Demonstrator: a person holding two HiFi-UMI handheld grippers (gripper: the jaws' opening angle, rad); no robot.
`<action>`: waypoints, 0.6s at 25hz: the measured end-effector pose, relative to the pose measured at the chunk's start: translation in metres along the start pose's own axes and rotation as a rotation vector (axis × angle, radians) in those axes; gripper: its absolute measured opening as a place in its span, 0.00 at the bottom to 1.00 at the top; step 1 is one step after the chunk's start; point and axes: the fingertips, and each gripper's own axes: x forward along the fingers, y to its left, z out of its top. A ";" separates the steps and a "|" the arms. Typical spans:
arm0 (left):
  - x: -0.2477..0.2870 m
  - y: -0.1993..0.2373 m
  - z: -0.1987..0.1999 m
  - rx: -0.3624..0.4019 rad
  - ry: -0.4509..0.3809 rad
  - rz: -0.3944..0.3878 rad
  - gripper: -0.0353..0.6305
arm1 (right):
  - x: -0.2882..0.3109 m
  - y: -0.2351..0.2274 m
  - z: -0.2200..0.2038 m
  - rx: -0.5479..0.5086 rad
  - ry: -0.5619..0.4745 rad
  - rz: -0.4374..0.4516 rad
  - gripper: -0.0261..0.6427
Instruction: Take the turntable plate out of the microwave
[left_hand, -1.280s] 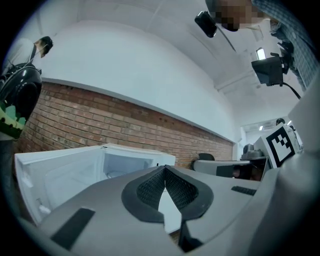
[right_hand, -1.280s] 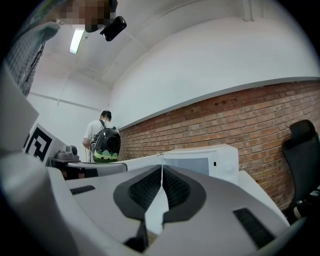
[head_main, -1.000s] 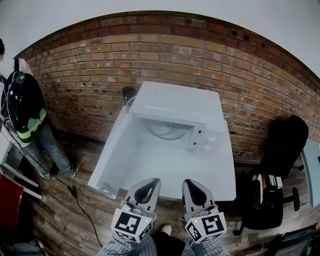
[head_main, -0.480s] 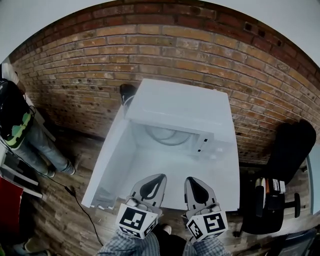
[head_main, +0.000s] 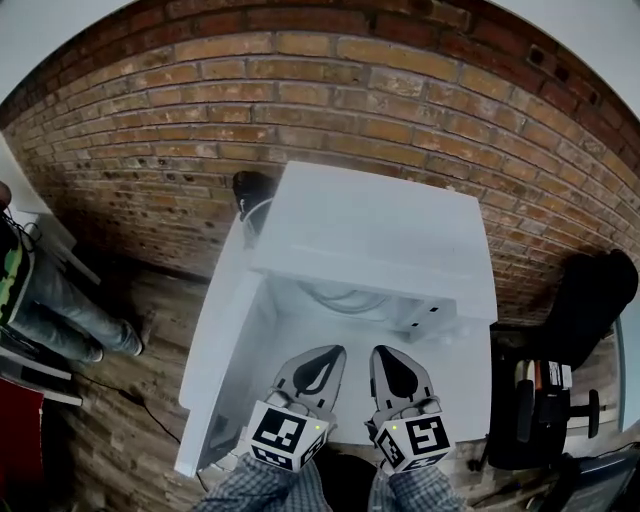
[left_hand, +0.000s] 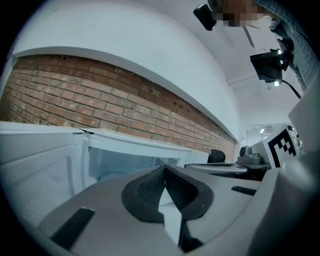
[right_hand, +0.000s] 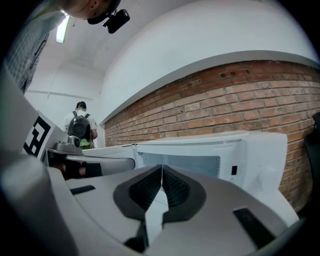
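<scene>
Approach step, I'd say. Left gripper (head_main: 330, 356) and right gripper (head_main: 388, 356) are both empty with jaws fully closed, side by side just in front of the microwave (head_main: 385, 225). Its door (head_main: 215, 340) is open to the left. The turntable plate (head_main: 335, 296) sits inside the cavity, only partly visible. Next move likely needs: open jaws, reach in low, catch the plate rim, lift it clear.

Bright even light, strong fisheye warp, dark vignetted corners

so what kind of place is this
Likely an office or lab workroom, not a home kitchen: a white microwave sits on a white table by a brick wall, with a black office chair nearby.
</scene>
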 end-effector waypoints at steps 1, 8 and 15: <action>0.004 0.006 -0.003 -0.018 0.011 -0.005 0.07 | 0.006 -0.001 -0.001 -0.001 0.007 -0.001 0.07; 0.032 0.044 -0.042 -0.199 0.109 -0.031 0.07 | 0.036 -0.006 -0.013 0.007 0.068 -0.008 0.07; 0.071 0.062 -0.077 -0.400 0.163 -0.025 0.07 | 0.055 -0.018 -0.025 0.004 0.108 0.027 0.07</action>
